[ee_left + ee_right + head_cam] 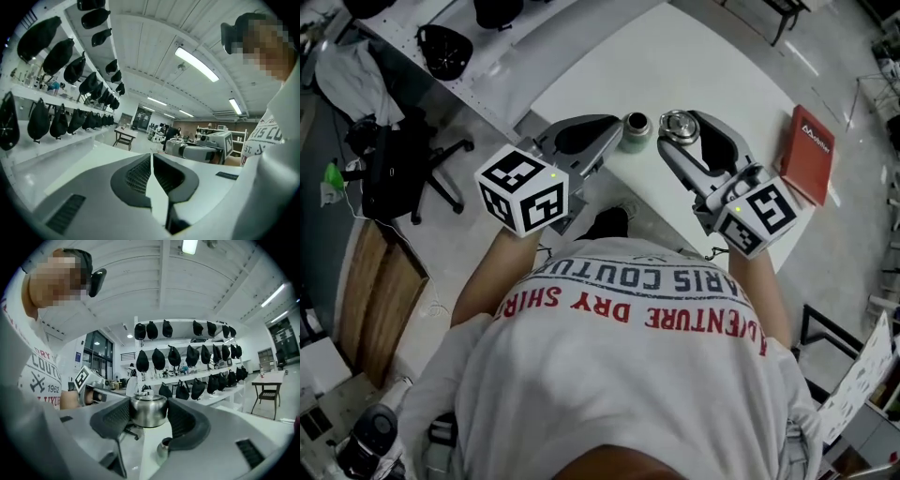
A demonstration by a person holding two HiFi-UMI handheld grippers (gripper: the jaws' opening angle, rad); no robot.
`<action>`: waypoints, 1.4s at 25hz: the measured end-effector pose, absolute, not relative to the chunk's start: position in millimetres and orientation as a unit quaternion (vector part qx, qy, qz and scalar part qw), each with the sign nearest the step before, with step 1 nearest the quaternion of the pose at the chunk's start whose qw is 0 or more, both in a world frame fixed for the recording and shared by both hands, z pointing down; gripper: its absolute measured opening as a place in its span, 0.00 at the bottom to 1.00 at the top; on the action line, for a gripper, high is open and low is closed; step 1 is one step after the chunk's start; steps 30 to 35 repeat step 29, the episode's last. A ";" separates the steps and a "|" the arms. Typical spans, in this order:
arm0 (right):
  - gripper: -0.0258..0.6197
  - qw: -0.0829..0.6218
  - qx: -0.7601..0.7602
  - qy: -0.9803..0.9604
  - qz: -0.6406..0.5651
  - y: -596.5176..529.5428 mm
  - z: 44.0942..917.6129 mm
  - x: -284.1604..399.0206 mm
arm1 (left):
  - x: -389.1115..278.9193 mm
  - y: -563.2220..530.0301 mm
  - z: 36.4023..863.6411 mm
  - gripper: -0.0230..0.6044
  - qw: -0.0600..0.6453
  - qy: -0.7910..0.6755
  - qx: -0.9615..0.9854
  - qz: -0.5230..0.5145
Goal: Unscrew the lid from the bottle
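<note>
One white desk (694, 56) fills the upper middle of the head view. One black office chair (417, 173) stands on the floor at the left of that view, and one red book (807, 153) lies on the desk at the right edge. I hold two tools, one in each hand. There is one bottle (636, 129) and one lid (678, 123), both of bare metal.

My left tool (151, 161) has its jaws pressed together along their whole length, with nothing between them. In the head view its tip sits just left of the bottle, but I cannot tell whether it touches it.

My right tool (148, 412) stands fairly wide, with its two ribbed pads clamped on the sides of the lid. The lid sits upright between them, its small knob on top, in the middle of the right gripper view.

The bottle stands upright on the desk near its closest edge, at the upper centre of the head view, between my two tools. Its dark mouth is open. The lid is off it, held just to its right. In the right gripper view the bottle's neck shows at the lower middle, below the lid and apart from it.
</note>
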State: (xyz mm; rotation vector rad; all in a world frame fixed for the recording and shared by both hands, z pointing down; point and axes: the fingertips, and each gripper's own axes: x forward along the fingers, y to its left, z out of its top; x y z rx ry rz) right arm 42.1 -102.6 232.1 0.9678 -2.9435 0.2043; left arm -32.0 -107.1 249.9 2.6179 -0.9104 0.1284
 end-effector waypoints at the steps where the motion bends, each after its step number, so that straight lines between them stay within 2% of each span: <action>1: 0.43 0.016 0.310 -0.949 0.059 -98.2 225.2 41.1 | -32.6 -102.5 243.5 0.10 0.175 -0.325 0.928 0.045; 5: 0.43 0.019 0.306 -0.951 0.031 -82.0 205.8 39.9 | -30.1 -84.9 221.6 0.10 0.144 -0.326 0.933 0.049; 13: 0.43 0.018 0.310 -0.950 0.029 -77.7 198.7 42.8 | -25.2 -77.1 213.6 0.10 0.126 -0.326 0.935 0.057; 35: 0.43 0.024 0.317 -0.947 0.045 -78.4 215.8 45.6 | -26.6 -76.9 230.0 0.10 0.127 -0.343 0.927 0.081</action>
